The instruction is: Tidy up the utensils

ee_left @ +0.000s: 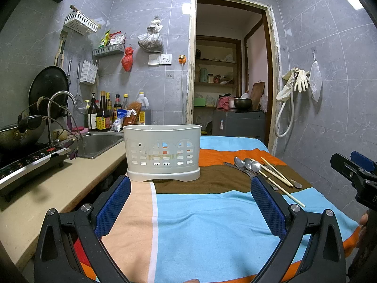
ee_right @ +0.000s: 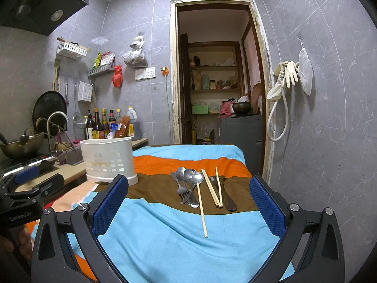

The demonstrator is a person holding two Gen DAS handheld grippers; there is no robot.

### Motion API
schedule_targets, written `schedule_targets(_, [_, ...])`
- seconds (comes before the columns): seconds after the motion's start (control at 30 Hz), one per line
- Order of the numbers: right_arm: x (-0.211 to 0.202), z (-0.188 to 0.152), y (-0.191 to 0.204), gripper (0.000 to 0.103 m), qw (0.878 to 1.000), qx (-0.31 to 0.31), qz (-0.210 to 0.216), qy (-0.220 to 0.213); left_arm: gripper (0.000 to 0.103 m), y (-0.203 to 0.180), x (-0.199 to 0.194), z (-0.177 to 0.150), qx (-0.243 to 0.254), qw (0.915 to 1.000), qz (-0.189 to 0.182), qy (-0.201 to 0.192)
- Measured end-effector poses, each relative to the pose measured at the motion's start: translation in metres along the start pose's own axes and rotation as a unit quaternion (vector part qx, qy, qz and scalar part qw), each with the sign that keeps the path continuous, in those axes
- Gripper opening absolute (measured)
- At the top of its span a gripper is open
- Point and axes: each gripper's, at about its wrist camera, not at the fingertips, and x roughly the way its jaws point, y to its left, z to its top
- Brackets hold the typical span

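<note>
grippers [ee_right: 188, 202] spread above cloth [ee_right: 179, 247]; utensils [ee_right: 200, 186] seemingly mid-table.

Grey marbled tiles [ee_right: 329, 94] are seen on every wall. At twelve o'clock an open doorway [ee_right: 216, 70] with a worn pale frame is set, and wooden shelves [ee_right: 213, 89] are seen through it. At nine o'clock a beige counter [ee_left: 59, 188] is fitted with a steel sink [ee_left: 99, 143] and a curved tap [ee_left: 62, 96]. At ten o'clock a dark extractor hood [ee_right: 40, 4] is mounted. The table is covered by a striped cloth [ee_right: 176, 247].
</note>
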Motion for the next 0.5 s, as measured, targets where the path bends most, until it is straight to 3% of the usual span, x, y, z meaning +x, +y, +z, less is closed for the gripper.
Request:
schedule_targets(0.23, [0.002,0.000,-0.002,0.103,1.000,0.000,-0.001,0.001,0.100,0.000,0.000,0.000,0.000,1.0000,0.001,0.000])
schedule_targets(0.5, [0.004,0.000,-0.002,0.103,1.000,0.011,0.007,0.000,0.100,0.002,0.019,0.000,0.026,0.9992,0.030,-0.006])
